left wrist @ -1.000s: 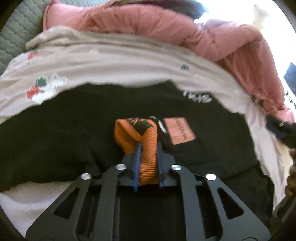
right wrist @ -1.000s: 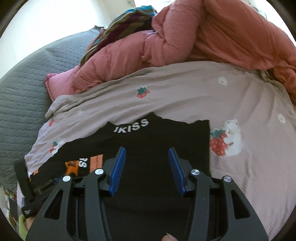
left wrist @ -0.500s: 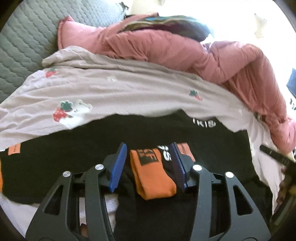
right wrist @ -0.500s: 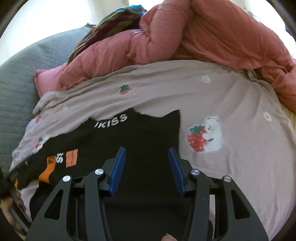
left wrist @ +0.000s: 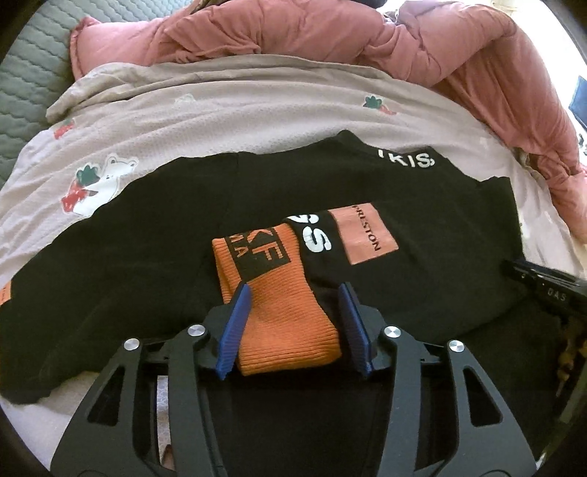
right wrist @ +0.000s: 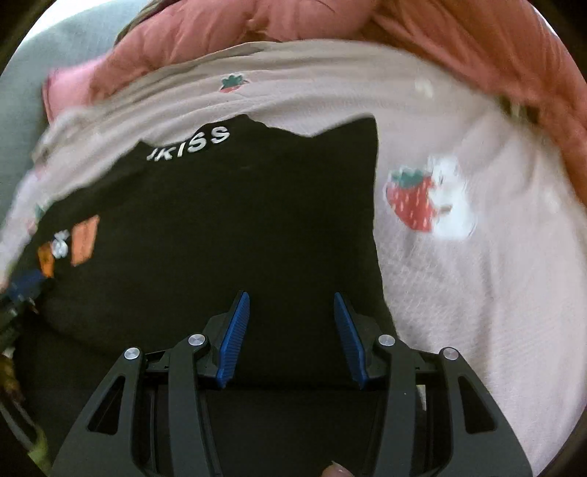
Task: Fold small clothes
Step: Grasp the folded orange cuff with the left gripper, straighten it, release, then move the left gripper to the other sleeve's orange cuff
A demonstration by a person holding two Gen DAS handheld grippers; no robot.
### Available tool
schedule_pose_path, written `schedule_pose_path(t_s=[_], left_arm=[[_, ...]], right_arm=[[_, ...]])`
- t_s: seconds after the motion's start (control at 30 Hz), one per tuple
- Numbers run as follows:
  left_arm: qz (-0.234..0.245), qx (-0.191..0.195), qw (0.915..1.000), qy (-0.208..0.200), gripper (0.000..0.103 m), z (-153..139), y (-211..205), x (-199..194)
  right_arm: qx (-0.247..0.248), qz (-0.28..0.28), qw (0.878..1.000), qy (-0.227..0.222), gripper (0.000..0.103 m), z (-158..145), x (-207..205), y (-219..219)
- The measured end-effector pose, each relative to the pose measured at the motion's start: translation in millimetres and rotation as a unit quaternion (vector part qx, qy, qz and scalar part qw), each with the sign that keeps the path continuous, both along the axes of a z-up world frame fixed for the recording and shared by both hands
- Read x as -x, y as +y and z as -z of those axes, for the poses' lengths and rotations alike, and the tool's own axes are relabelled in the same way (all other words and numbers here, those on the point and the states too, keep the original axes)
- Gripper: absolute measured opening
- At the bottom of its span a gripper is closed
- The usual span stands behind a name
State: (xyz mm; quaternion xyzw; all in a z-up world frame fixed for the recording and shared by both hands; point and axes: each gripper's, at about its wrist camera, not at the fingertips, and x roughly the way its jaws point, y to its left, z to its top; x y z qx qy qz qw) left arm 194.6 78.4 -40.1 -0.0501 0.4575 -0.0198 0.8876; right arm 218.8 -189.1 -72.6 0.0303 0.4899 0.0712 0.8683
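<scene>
A black top [left wrist: 146, 235] with white lettering at the collar lies flat on a strawberry-print sheet [left wrist: 227, 121]. Its sleeve with an orange ribbed cuff [left wrist: 279, 312] is folded across the body and lies flat. My left gripper [left wrist: 295, 326] is open, its blue pads on either side of the cuff without gripping it. In the right wrist view the same black top [right wrist: 238, 227] fills the middle. My right gripper [right wrist: 291, 337] is open and empty above the top's right part, near its right edge.
A pink quilt [left wrist: 367, 40] is bunched along the back of the bed and also shows in the right wrist view [right wrist: 330, 22]. A grey quilted headboard [left wrist: 25, 69] stands at the far left. The right gripper's black body [left wrist: 543, 286] shows at the right edge.
My left gripper has opened and let go of the orange cuff, which now lies flat on the top. My right gripper has shifted toward the top's right side and stayed open.
</scene>
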Motion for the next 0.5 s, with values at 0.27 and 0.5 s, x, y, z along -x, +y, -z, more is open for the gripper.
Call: schedule_pose_path(t_s=[0.27,0.5], left_arm=[[-0.001,0.002,0.9998,-0.021,0.065,-16,2,9],[-0.017,-0.006,0.999,-0.042,0.079,-29,14,23]], right_arm=[[-0.003,-0.025,0.999,-0.026,0.059,-16,13,9],[-0.016,-0.05,0.997,-0.059,0.081,-39,27,18]])
